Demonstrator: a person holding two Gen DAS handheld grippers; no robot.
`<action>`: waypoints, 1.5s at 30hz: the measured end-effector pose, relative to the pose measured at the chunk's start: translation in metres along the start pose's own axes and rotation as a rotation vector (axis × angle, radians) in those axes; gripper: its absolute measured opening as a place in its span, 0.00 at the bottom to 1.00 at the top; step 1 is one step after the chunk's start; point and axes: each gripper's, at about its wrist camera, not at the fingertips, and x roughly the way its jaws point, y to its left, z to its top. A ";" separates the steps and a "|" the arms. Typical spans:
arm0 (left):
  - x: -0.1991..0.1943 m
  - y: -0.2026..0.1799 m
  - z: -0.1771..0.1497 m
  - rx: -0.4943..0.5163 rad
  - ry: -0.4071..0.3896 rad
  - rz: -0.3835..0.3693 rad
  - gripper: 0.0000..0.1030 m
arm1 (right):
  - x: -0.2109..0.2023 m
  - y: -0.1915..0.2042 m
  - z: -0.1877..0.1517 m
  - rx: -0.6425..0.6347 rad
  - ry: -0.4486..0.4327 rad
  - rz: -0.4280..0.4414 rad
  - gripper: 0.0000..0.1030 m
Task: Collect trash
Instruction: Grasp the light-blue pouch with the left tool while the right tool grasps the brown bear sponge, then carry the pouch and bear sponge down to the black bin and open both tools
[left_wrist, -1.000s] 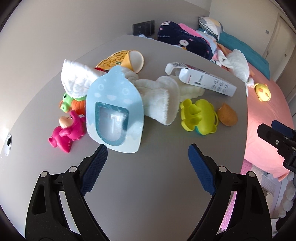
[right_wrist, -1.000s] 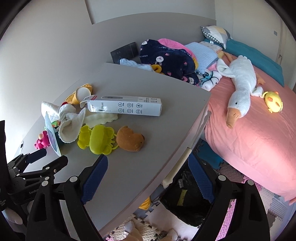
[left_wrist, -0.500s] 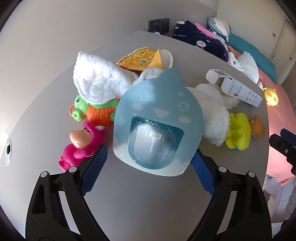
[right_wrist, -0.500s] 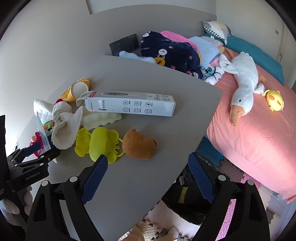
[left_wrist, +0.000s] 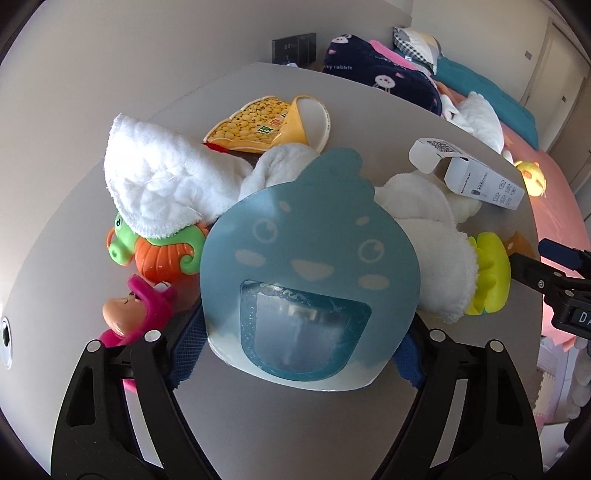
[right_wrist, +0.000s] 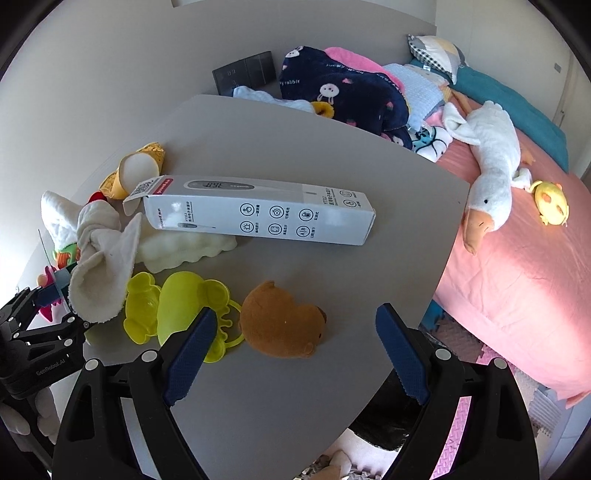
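A blue bottle-shaped card blister pack (left_wrist: 310, 258) stands upright against white cloths (left_wrist: 159, 184). My left gripper (left_wrist: 299, 347) straddles its lower edge. The jaws are closing with the pack between them, and the pads (left_wrist: 184, 347) sit just outside its edges. A white thermometer box (right_wrist: 258, 214) lies in the middle of the grey table (right_wrist: 295, 147). A yellow snack wrapper (left_wrist: 255, 125) with a paper cup (left_wrist: 314, 118) lies behind the cloths. My right gripper (right_wrist: 295, 332) hovers near the table's front edge. Its jaws are closing slightly and hold nothing. A brown plush bear (right_wrist: 280, 325) lies between its tips, untouched.
Toys crowd the table's left: a green-orange one (left_wrist: 155, 251), a pink one (left_wrist: 136, 310), a yellow-green one (right_wrist: 177, 306). A bed with a pink sheet (right_wrist: 517, 295), a plush goose (right_wrist: 487, 155) and blankets (right_wrist: 343, 92) lies right. A black bag (right_wrist: 384, 421) sits below the table edge.
My left gripper has moved in on the blue pack, which now stands between its fingers. My right gripper has moved forward and down over the table toward the brown bear.
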 end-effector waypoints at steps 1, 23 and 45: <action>0.000 0.000 0.000 -0.001 -0.003 0.000 0.78 | 0.003 0.000 0.000 -0.001 0.008 -0.002 0.76; -0.048 0.008 -0.005 -0.053 -0.114 0.043 0.73 | -0.022 -0.004 0.000 0.027 -0.029 0.075 0.47; -0.089 -0.054 -0.001 0.032 -0.188 -0.004 0.70 | -0.076 -0.046 -0.019 0.081 -0.119 0.086 0.47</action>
